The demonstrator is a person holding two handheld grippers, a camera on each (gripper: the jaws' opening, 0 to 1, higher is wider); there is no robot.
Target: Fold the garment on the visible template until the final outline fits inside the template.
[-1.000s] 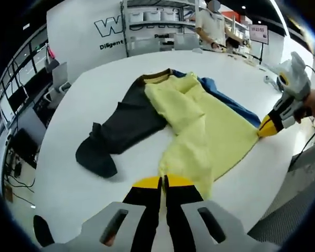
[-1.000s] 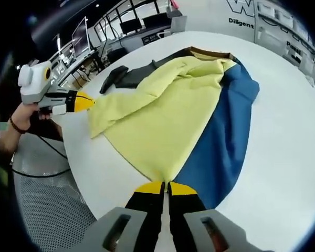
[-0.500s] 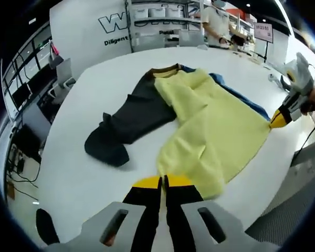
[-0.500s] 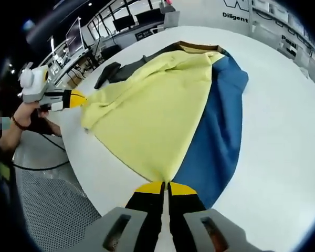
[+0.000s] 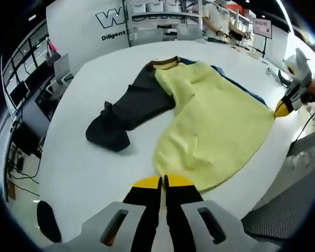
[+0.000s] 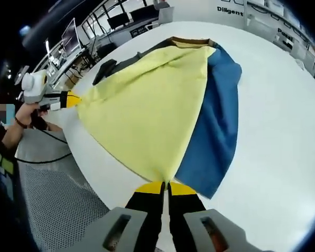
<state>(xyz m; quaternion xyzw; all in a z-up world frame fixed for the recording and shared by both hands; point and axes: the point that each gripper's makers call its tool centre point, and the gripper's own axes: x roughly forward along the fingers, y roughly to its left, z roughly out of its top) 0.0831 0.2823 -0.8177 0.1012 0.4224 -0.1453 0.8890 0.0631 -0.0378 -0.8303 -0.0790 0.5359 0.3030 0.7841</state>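
Left claw [image 5: 164, 181] is clamped on one bottom corner of the yellow panel [image 5: 212, 131] of a sweatshirt [image 6: 163, 100] lying on the white surface [image 5: 89, 163]; its dark grey sleeve [image 5: 123, 113] trails off to the left. Right claw [image 6: 165, 186] pinches the other hem corner, the yellow cloth pulled taut between the two, a blue panel [image 6: 212, 126] flat just beside it.
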